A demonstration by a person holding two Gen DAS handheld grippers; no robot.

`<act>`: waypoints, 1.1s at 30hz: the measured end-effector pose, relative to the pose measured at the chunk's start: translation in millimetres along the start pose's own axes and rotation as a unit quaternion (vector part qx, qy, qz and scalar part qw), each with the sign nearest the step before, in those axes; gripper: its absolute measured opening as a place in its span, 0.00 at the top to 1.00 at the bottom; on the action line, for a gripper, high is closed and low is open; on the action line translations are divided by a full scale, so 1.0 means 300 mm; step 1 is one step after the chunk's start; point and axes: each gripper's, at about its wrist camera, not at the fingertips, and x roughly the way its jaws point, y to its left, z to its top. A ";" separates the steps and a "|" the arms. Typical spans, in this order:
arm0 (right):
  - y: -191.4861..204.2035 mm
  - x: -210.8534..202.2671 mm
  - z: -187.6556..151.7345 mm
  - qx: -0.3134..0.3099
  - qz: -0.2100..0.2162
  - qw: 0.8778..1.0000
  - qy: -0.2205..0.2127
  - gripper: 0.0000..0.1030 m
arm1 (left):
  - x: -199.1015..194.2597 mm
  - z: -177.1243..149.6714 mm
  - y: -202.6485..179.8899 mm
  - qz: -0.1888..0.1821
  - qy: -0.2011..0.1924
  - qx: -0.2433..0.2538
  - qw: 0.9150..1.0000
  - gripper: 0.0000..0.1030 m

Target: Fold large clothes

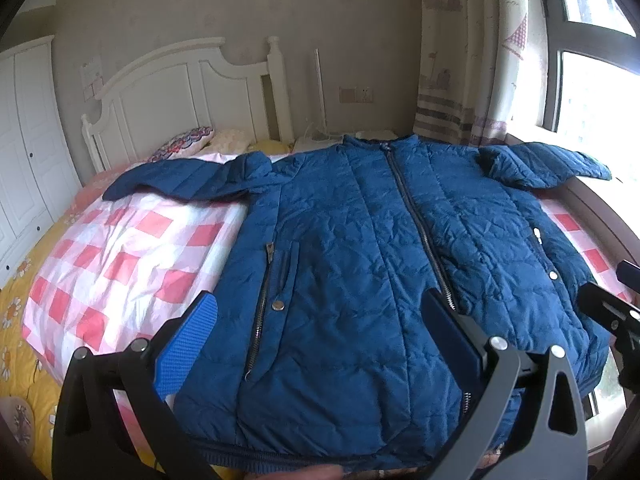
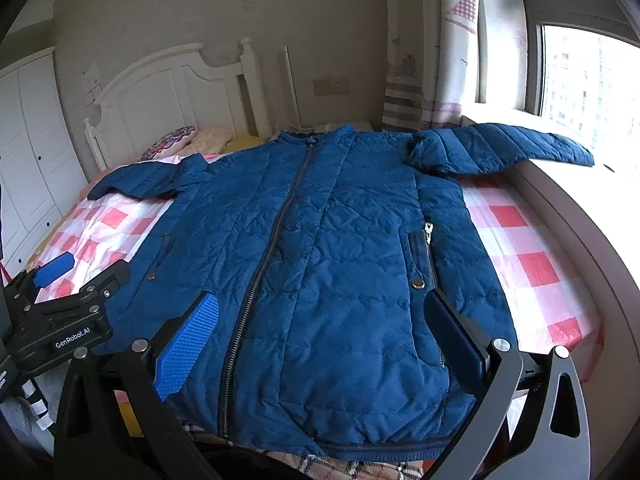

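Black left hand-held gripper (image 1: pixel 320 340), blue textured fingers (image 1: pixel 188 344), silver screws, white "GenRobot.AI" marking

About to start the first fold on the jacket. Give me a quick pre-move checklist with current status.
1. Jacket spread flat, front up, on the bed: ok.
2. Front zipper closed: ok.
3. Sleeves laid out: not ok. The right sleeve reaches onto the window sill; the left sleeve is out to the side but bunched at the shoulder.
4. Left gripper open, holding nothing: ok.
5. Right gripper open, holding nothing: ok.
6. Hem fully on the bed: cannot tell; both grippers hide the near edge.
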 end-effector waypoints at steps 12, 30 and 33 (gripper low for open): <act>-0.060 0.043 0.012 0.019 -0.014 1.000 0.006 0.04 | 0.028 -0.001 0.016 -0.003 0.021 -0.002 1.000 0.02; -0.724 0.602 0.371 0.210 -0.112 0.971 -0.007 0.04 | 0.869 0.336 0.080 0.019 0.089 0.036 0.995 0.02; -0.830 0.694 0.433 0.239 -0.128 0.962 -0.007 0.04 | 0.990 0.312 0.146 -0.030 0.170 -0.017 0.985 0.02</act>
